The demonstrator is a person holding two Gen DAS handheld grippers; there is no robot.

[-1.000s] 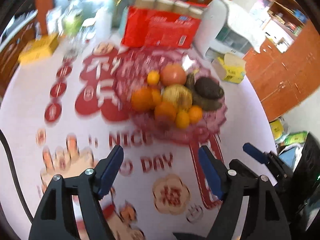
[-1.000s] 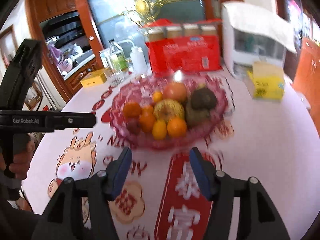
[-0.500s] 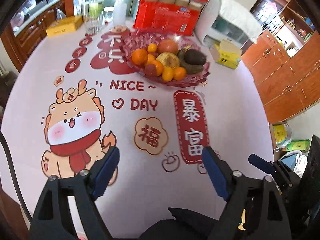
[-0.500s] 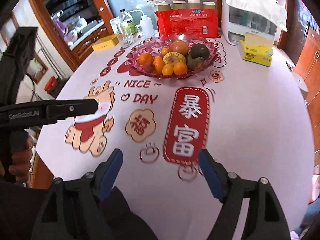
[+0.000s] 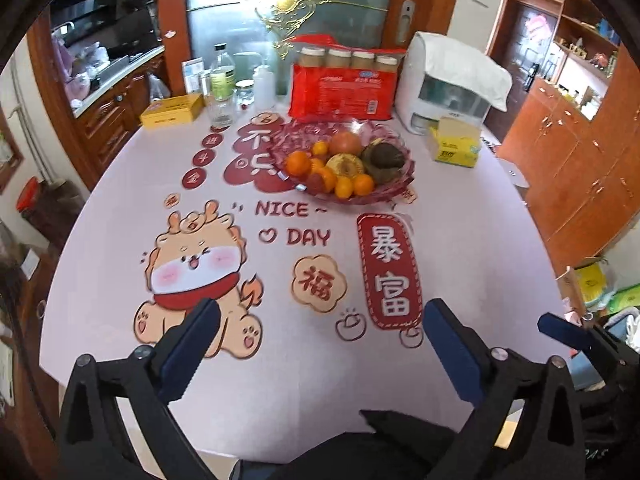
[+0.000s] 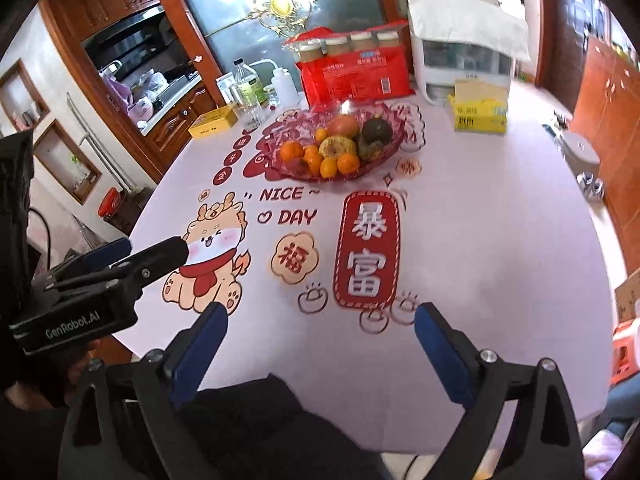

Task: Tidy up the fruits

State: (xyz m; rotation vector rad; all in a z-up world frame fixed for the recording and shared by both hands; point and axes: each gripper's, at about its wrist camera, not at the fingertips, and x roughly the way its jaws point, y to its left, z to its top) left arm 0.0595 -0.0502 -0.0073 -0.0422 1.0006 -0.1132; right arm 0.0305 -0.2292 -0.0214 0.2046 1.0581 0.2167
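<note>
Since every fruit in view is already piled in the pink glass bowl (image 5: 344,196) at the far side of the table (image 5: 460,240), little sorting seems left to be done. Nothing is held by the left gripper (image 5: 320,332) or the right gripper (image 6: 320,328); both are spread wide near the table's front edge, well apart from the bowl
</note>
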